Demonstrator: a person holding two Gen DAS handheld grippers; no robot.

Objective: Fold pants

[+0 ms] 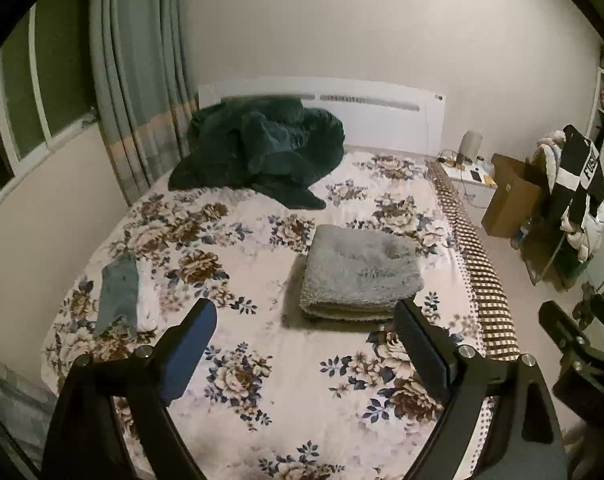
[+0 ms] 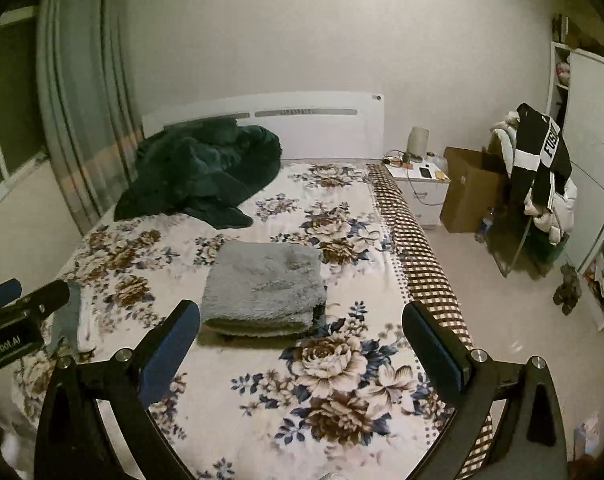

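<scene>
Grey and fluffy, the folded pants [image 1: 359,270] lie as a neat stacked rectangle on the floral bedsheet [image 1: 262,360], a little right of the bed's middle in the left wrist view. The left gripper [image 1: 307,328] hovers above the sheet just short of the stack, its jaws spread wide with nothing between them. A dark green blanket [image 1: 258,148] is heaped near the white headboard [image 1: 381,108], and a small blue-grey garment [image 1: 120,292] lies flat toward the bed's left edge. The right gripper [image 1: 573,344] shows at the right border, off the bed's side.

From the right wrist view, the pants [image 2: 264,288] sit just ahead and left of centre. The right gripper [image 2: 302,322] is also wide open and holds nothing. The left gripper [image 2: 18,300] juts in from the left edge, near the blue-grey garment. A nightstand [image 2: 417,184] and a cardboard box [image 2: 469,192] stand beside the bed.
</scene>
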